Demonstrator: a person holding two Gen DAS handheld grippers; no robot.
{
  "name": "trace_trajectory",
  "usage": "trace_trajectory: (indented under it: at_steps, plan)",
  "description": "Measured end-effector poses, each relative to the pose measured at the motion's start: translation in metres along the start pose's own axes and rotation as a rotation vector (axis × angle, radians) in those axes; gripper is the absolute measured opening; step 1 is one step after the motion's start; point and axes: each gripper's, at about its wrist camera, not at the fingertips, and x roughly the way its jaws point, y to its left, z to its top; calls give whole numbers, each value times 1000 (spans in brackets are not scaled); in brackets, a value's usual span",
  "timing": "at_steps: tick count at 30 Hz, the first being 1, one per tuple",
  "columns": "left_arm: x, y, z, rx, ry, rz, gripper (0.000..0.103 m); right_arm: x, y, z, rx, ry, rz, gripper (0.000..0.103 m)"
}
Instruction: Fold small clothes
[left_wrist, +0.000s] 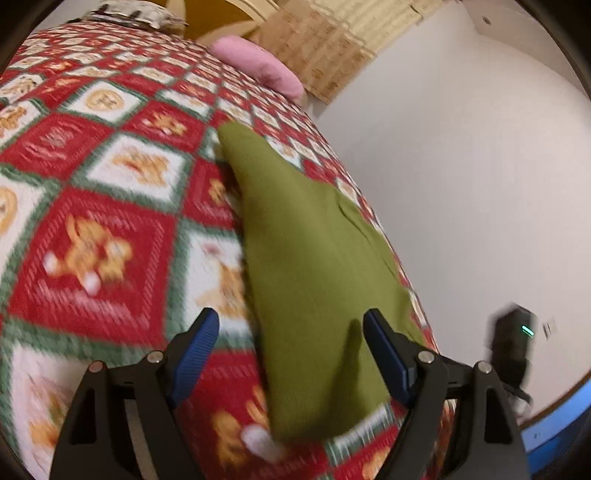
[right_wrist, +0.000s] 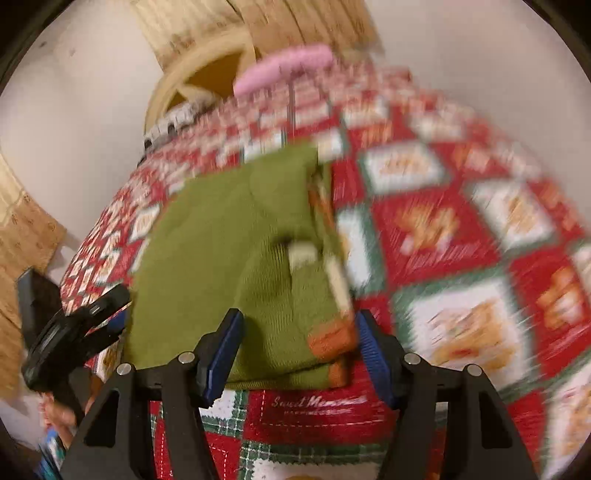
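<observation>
Covering bed: red-green patchwork quilt (left_wrist: 92, 206); white wall (left_wrist: 461, 184) beside.

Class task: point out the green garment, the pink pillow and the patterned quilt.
green garment (left_wrist: 314, 258), left wrist view, middle of the cloth.
pink pillow (left_wrist: 258, 64), left wrist view, its top.
patterned quilt (left_wrist: 92, 240), left wrist view, a red square.

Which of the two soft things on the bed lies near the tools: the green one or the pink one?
The green garment, lying folded on the quilt just before both tools. The pink pillow lies at the far end of the bed.
</observation>
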Motion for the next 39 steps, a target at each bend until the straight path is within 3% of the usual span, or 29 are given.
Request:
trace_trajectory:
  at_steps: [3, 5, 6, 7, 9, 12, 13, 15, 17, 18, 19, 21, 22, 24, 26, 30, 32, 36, 39]
  plan:
    - [10, -11, -5, 41, 43, 6, 82, 8, 5, -9, -23, -39, -25, 63]
    - [18, -18, -4, 76, 62, 27, 63, 7, 9, -10, -9, -31, -44, 51]
    - [22, -19, -4, 72, 76, 29, 55, 7, 9, -11, 9, -22, -30, 37]
    - [22, -18, -2, 61, 73, 33, 49, 7, 8, -11, 35, -5, 13, 30]
    - [17, -13, 2, 28, 84, 6, 41, 5, 7, -12, 80, 20, 62, 27]
    - [4, -7, 6, -5, 98, -5, 38, 0, 7, -19, 151, 59, 225, 27]
    - [1, -6, 6, 7, 107, -2, 38, 0, 9, -23, 150, 75, 259, 27]
    - [-2, -5, 6, 44, 131, 13, 38, -1, 14, -29, 107, 99, 236, 27]
    - [-5, -7, 7, 86, 134, 28, 48, -7, 15, -36, 52, 89, 203, 27]
    - [-9, -8, 8, 114, 116, 46, 60, -11, 16, -38, 36, 85, 186, 29]
    - [-14, -10, 12, 143, 85, 72, 70, -18, 17, -38, 14, 79, 147, 35]
    - [-23, -10, 23, 156, 21, 68, 80, -35, 18, -35, -33, 24, 72, 49]
    - [-25, -9, 30, 140, 5, 60, 83, -42, 17, -30, -46, -16, 66, 51]
    - [-17, -5, 47, 88, -12, 37, 83, -55, 10, -18, -35, -78, 77, 54]
    - [6, -4, 61, 69, 18, 8, 83, -58, 2, 1, 7, -122, 110, 63]
    - [47, 5, 76, -20, 103, -62, 83, -19, -5, 48, 46, -104, 142, 68]
    - [62, 8, 76, -69, 130, -61, 84, -1, -2, 58, -2, -77, 139, 68]
    - [68, 9, 68, -10, 136, -61, 80, 56, -10, 71, -17, 57, 129, 68]
    - [65, 9, 62, 24, 122, -56, 77, 57, -17, 66, -1, 22, 175, 67]
